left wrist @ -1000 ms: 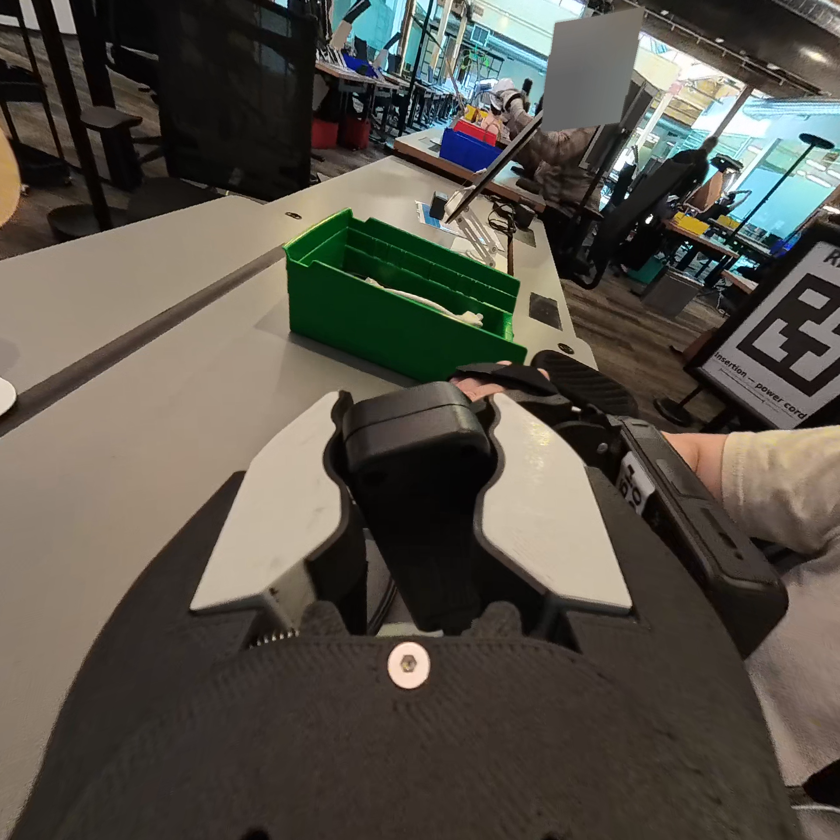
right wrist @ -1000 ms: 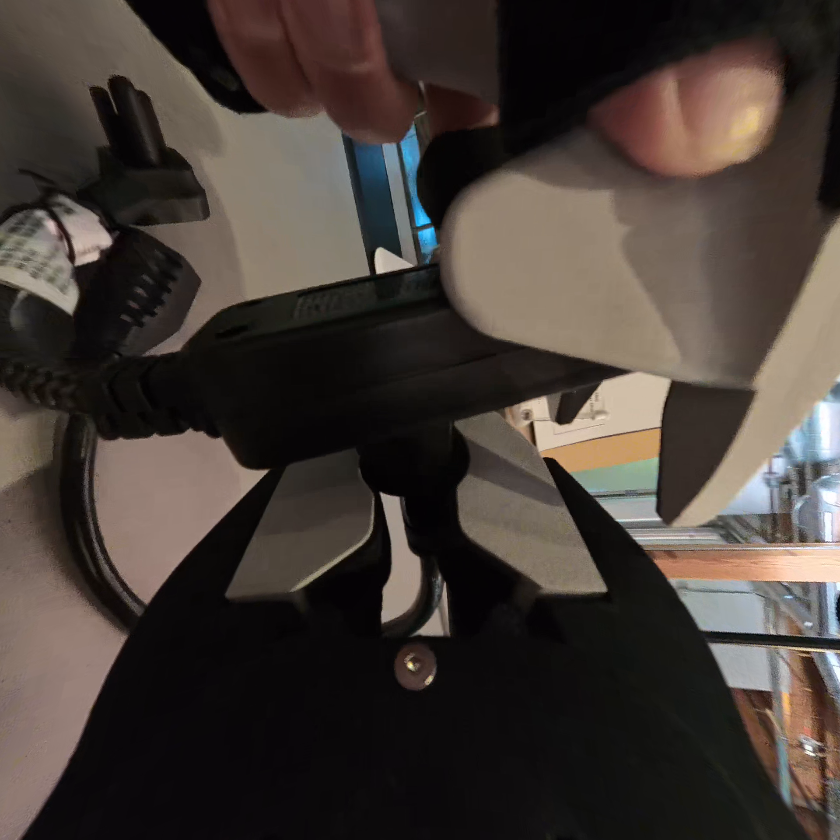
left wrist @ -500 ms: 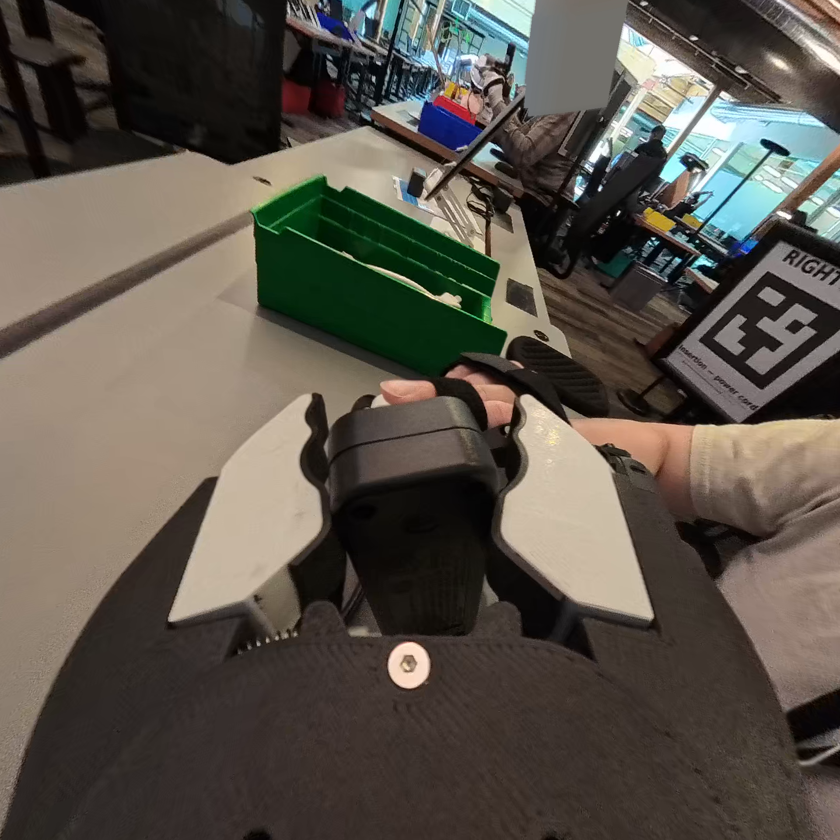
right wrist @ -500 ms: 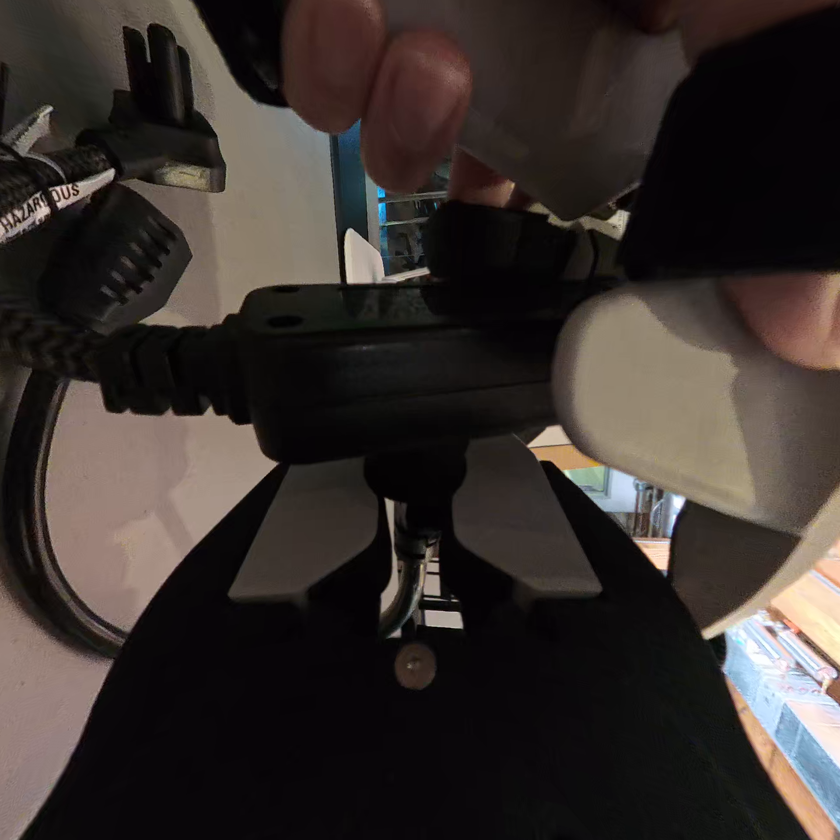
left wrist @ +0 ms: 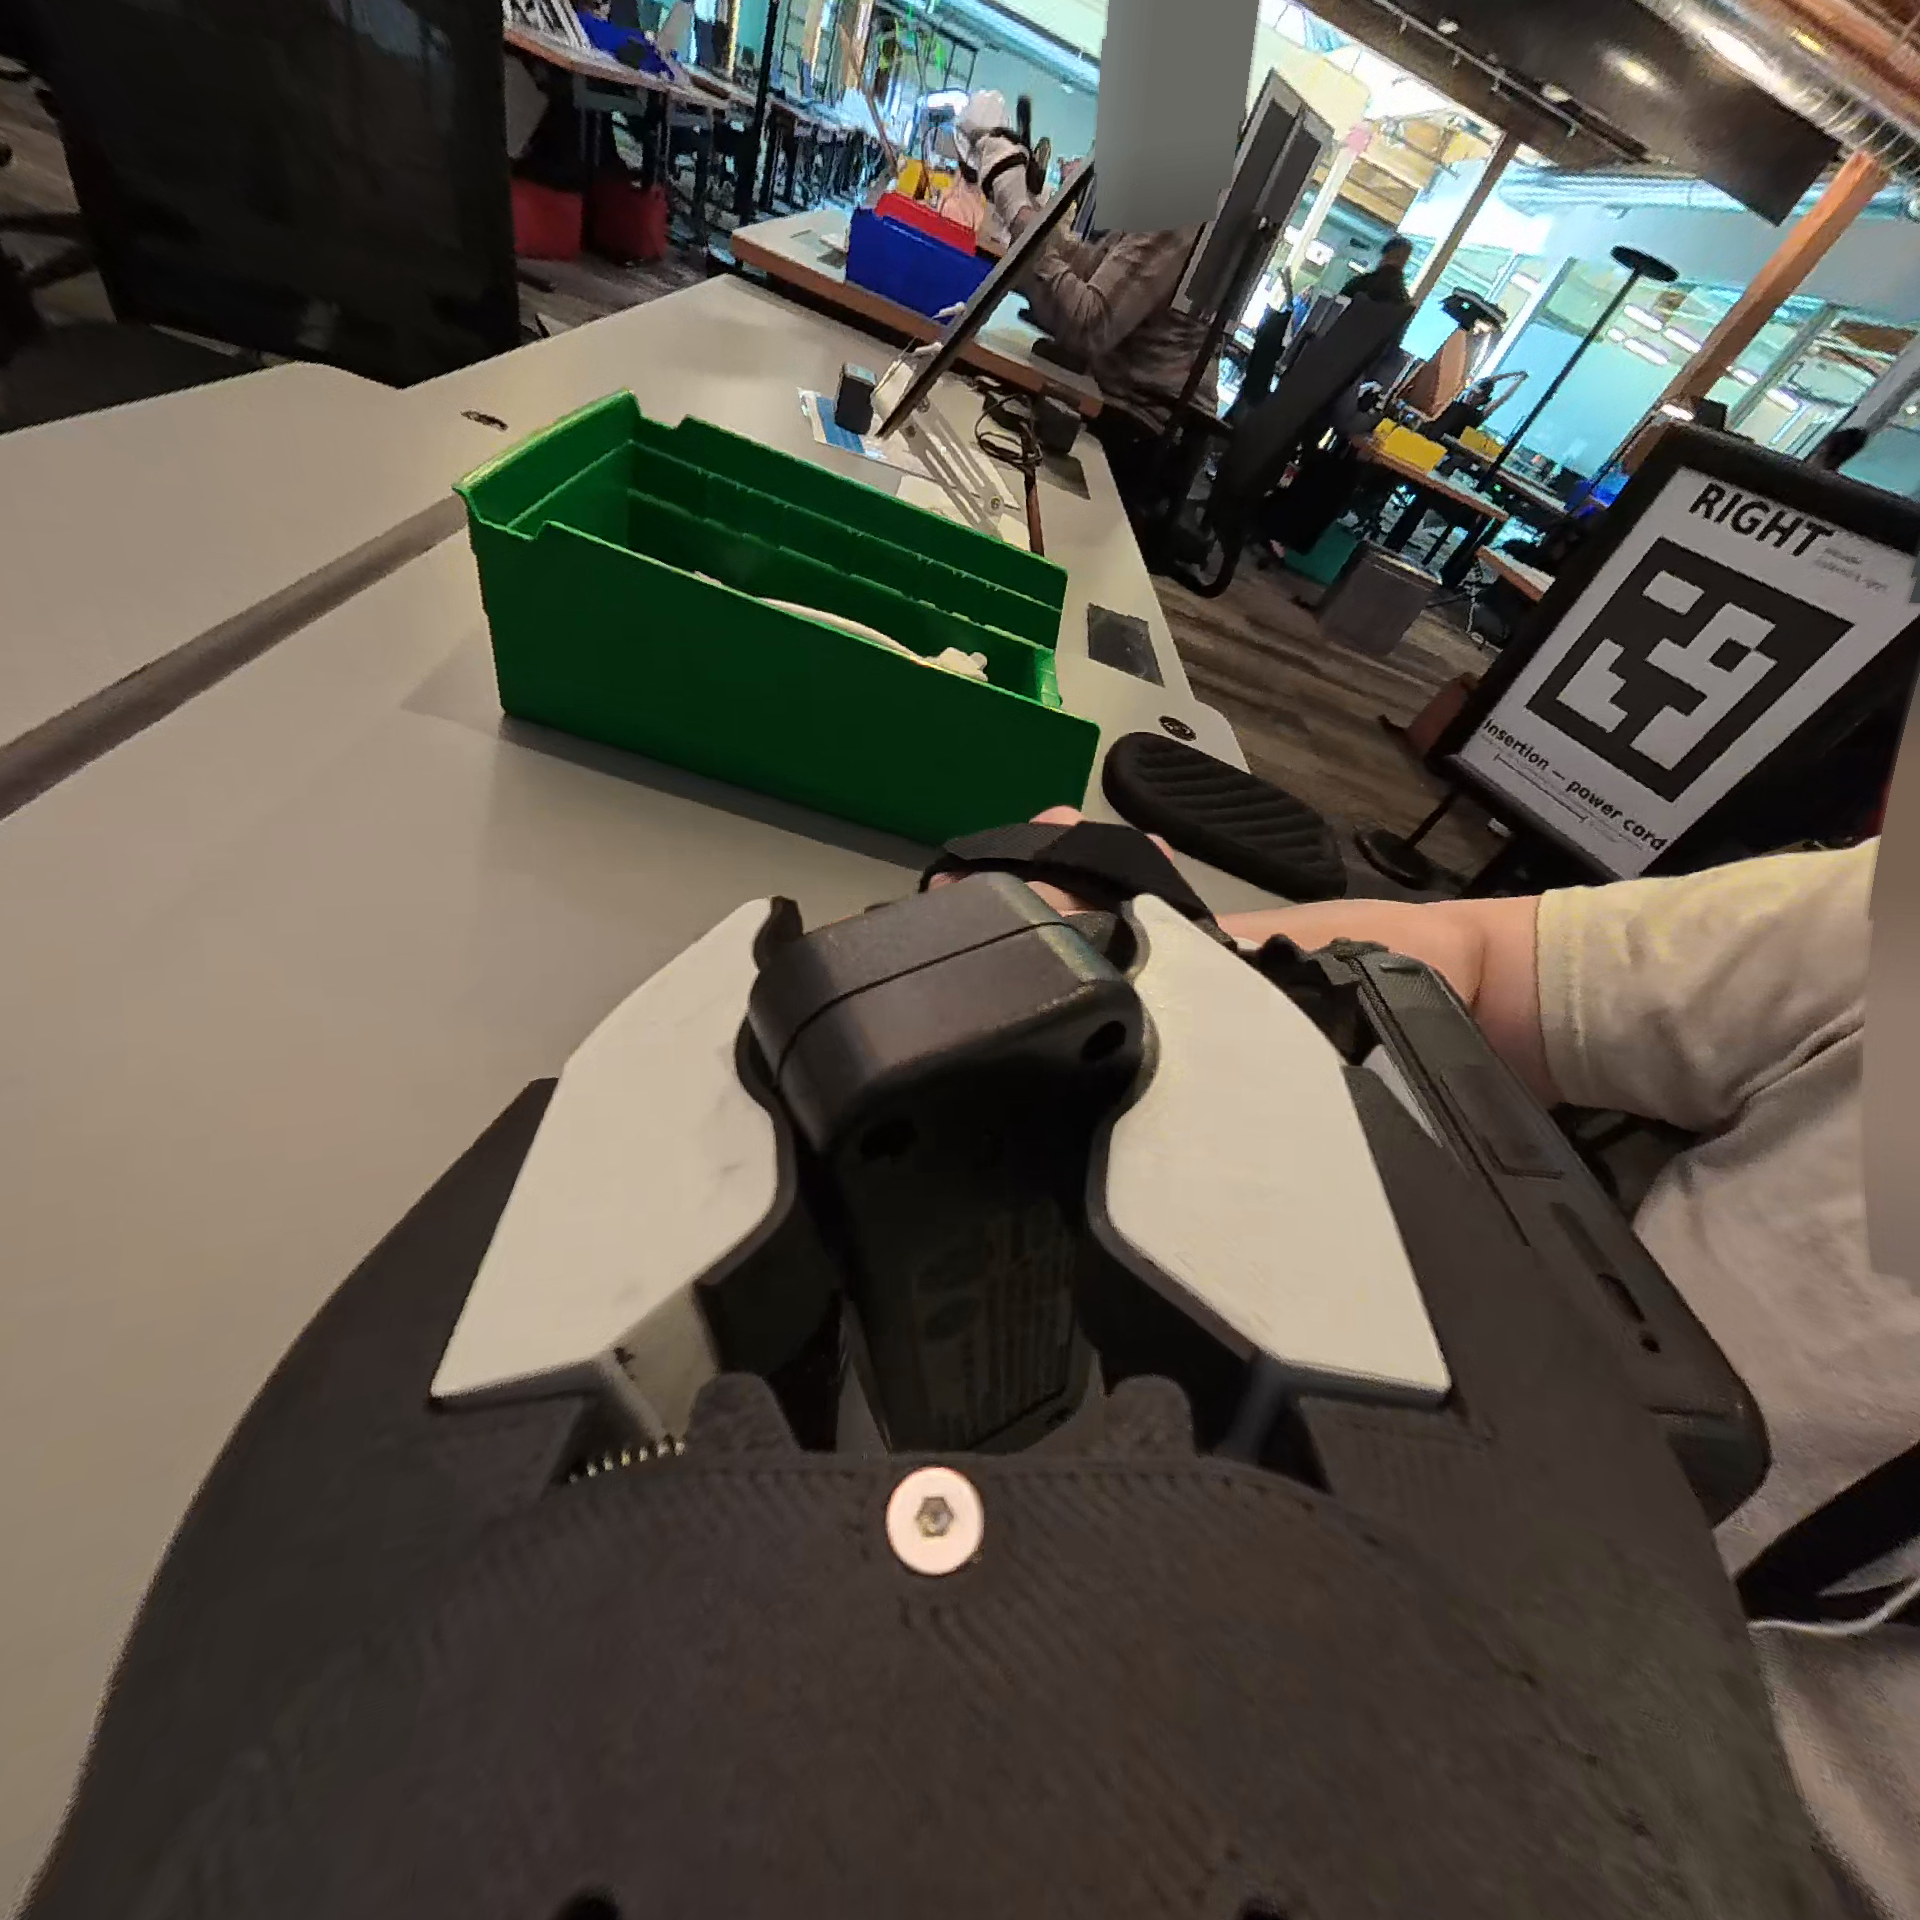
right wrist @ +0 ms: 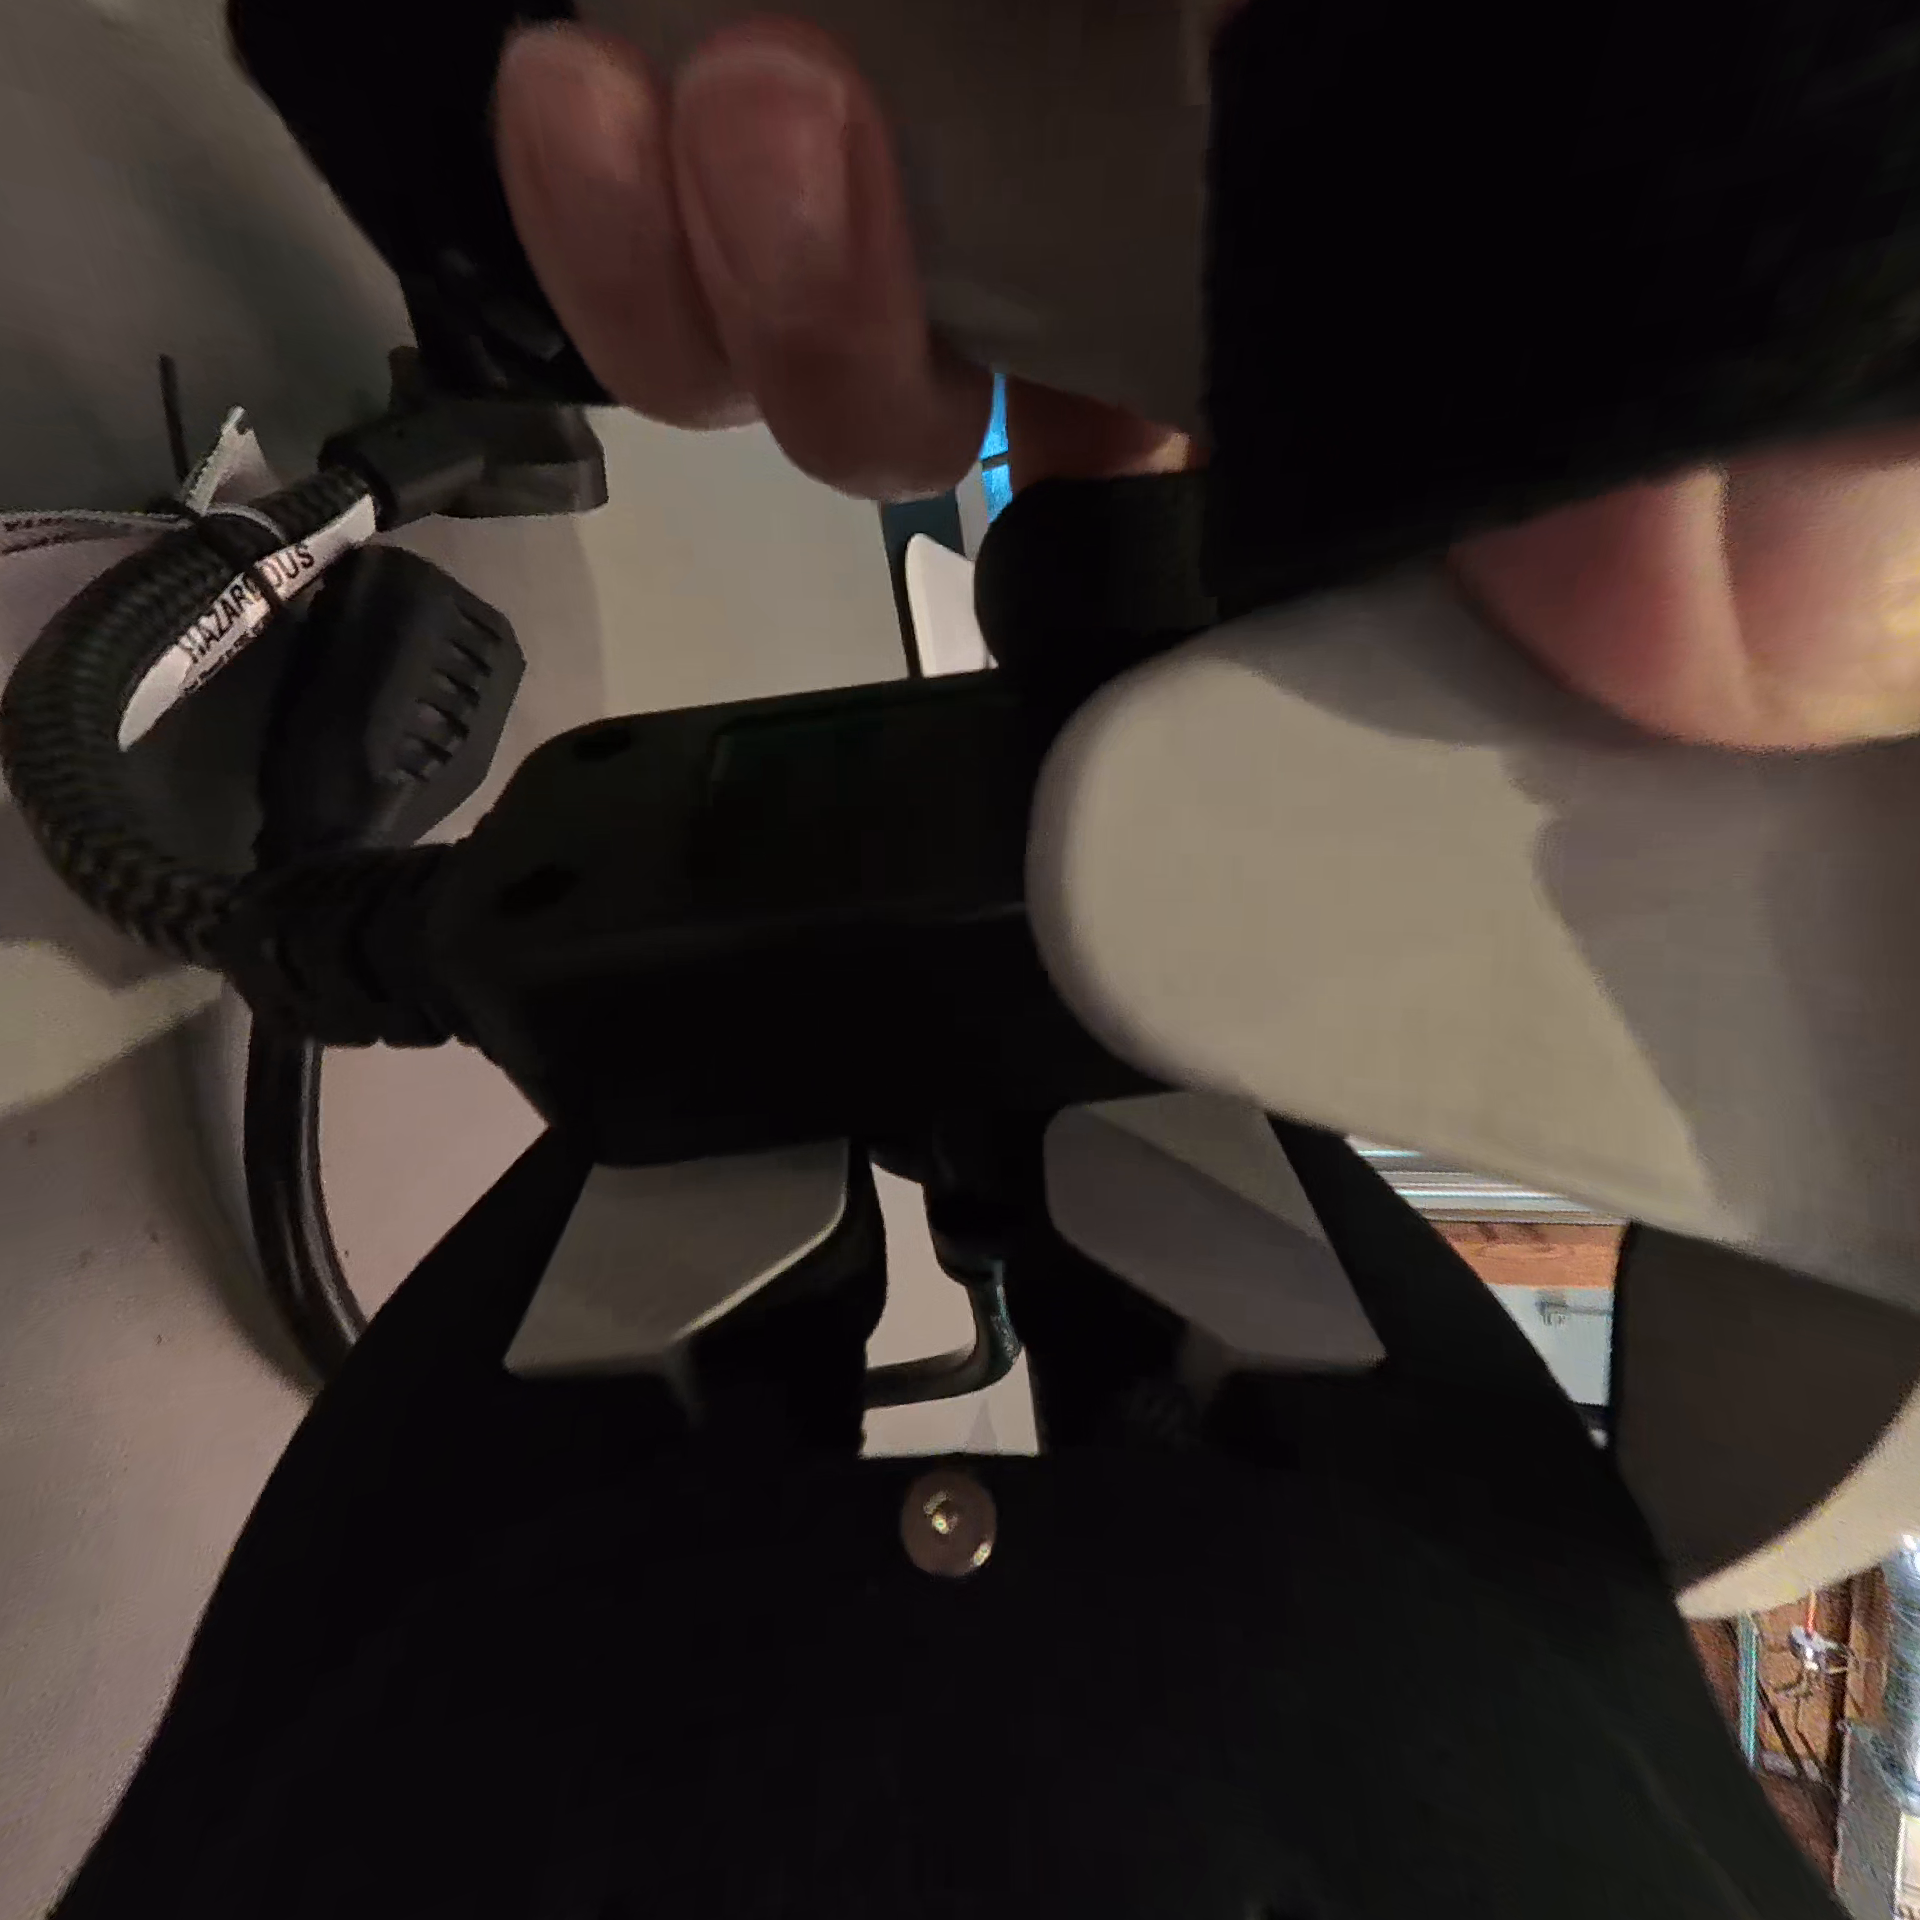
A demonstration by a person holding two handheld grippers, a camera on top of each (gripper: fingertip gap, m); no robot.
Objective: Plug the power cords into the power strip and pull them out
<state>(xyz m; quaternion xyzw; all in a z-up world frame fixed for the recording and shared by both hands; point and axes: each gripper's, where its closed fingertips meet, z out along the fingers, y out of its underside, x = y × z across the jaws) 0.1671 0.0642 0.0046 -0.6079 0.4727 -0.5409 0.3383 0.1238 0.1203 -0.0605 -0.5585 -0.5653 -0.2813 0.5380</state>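
Observation:
In the left wrist view my left gripper [left wrist: 951, 935] is shut on one end of the black power strip [left wrist: 945, 1049] and holds it above the grey table [left wrist: 260, 935]. In the right wrist view the same strip [right wrist: 748, 894] lies across the frame, with the left gripper's white finger [right wrist: 1351, 914] on its right end. My right gripper [right wrist: 951, 1153] is shut on a black plug [right wrist: 971, 1184] pressed against the strip's near face. Its cord [right wrist: 977, 1340] runs back between the fingers. How deep the plug sits is hidden.
A green bin [left wrist: 769, 644] stands on the table ahead of the left gripper. The strip's braided cable [right wrist: 114, 748] with a white tag, a loose black plug [right wrist: 405, 686] and another cord [right wrist: 291, 1226] lie at left. A hand [right wrist: 748, 239] holds the left gripper.
The power strip has tilted and come closer to the right gripper, so less of the plug shows. The left wrist view has swung slightly. Both grips are unchanged.

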